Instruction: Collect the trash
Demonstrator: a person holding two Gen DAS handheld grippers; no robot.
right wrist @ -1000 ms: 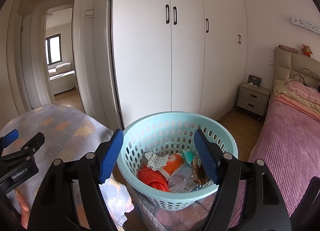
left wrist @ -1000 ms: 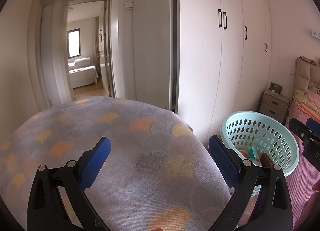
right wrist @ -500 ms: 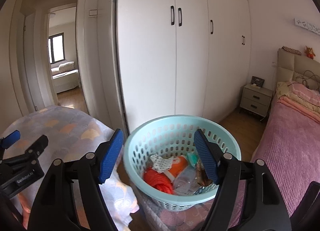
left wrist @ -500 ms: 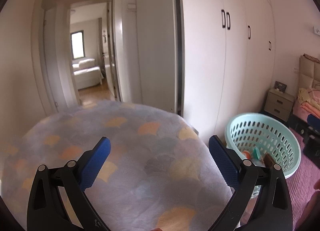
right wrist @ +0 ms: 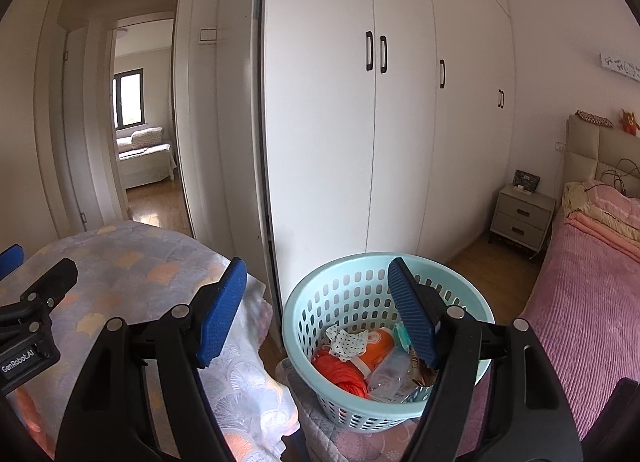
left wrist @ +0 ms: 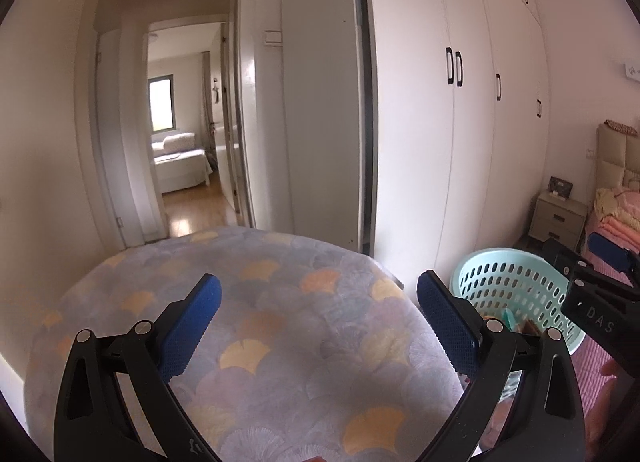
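- Right wrist view: trash is being kept in the mint laundry basket (right wrist: pixel 308 326), beside the pink bed (right wrist: pixel 580 302).
- Right gripper (right wrist: pixel 316 298) and left gripper (left wrist: pixel 318 312) are being held spread, empty.
- Remaining litter is probably best sought with slow sweeps.

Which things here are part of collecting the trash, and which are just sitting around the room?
Part of the job:
- mint basket
- trash inside it: orange bag, clear plastic bottle, spotted paper scrap
- left tool and right tool, both open and empty

Just lying about:
- patterned cover
- white wardrobe
- nightstand
- pink bed
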